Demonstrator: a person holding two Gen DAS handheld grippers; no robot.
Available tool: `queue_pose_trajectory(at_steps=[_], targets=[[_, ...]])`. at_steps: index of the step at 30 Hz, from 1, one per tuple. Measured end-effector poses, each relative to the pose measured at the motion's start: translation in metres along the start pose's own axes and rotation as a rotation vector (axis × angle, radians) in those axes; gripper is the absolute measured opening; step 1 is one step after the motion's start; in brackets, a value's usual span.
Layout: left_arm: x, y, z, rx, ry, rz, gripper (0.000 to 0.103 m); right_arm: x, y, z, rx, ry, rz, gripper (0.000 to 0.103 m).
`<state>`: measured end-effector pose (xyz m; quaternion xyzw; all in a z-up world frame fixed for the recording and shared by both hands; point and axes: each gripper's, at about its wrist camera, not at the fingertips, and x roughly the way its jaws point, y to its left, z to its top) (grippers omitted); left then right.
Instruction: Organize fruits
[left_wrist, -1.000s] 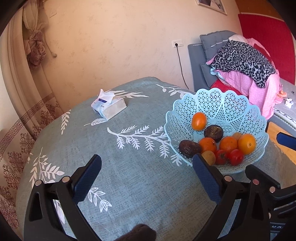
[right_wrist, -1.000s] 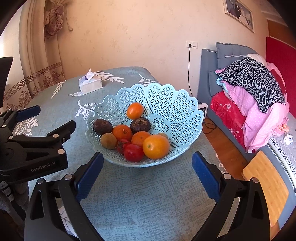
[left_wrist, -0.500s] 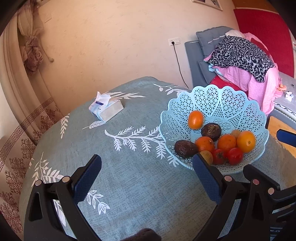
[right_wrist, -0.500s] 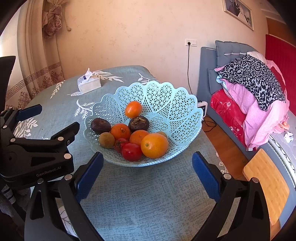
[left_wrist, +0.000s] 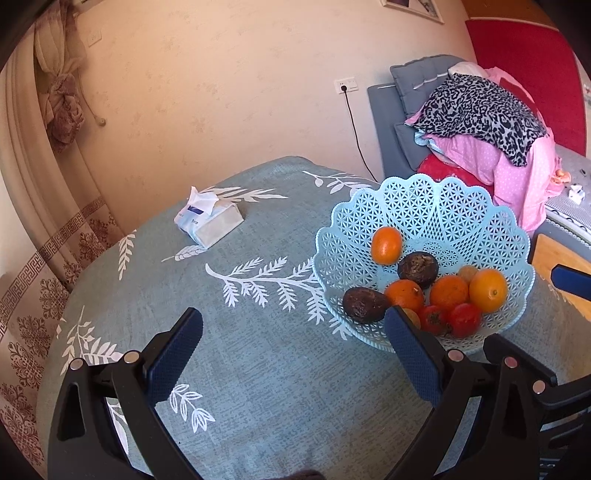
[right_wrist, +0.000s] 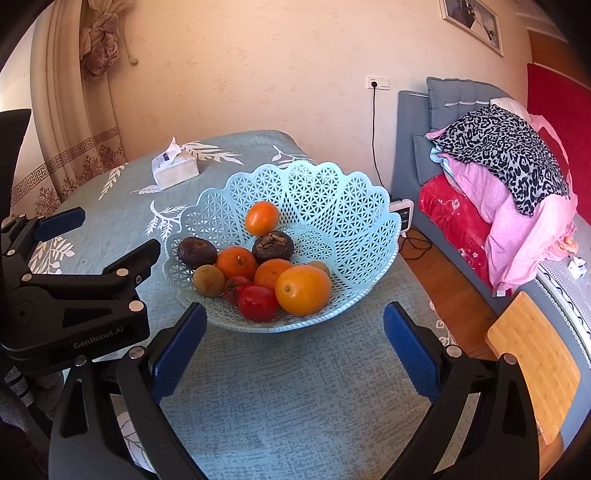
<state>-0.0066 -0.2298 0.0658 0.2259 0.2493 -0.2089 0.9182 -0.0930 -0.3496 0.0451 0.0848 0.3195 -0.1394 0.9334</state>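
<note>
Right claw (right_wrist: 293, 345) gaping, empty; fruit basket (right_wrist: 332, 206) just ahead.

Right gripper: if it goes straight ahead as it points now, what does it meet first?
Probably the near rim of the light blue basket. The right gripper is open with only tablecloth between its fingers; behind the rim sits the red tomato. Depth is uncertain.

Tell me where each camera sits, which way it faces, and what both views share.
Left wrist: on the left hand-held gripper, open, facing across the table, basket at right.
Right wrist: on the right hand-held gripper, open, facing the basket; the left hand-held gripper shows at left.
Shared: basket, fruit, tissue pack, sofa.
</note>
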Motion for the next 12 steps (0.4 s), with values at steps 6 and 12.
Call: queue_pose_trajectory(at_steps=[6,12], targets=[[-0.001,0.003,-0.001,-0.01,0.013,0.005,0.098,0.0,0.002,0.0,-0.001,0.001,0.004,0.098],[-0.002,0.016,-0.007,-0.048,0.041,0.004,0.098,-0.002,0.009,0.0,-0.01,0.005,0.02,0.098]])
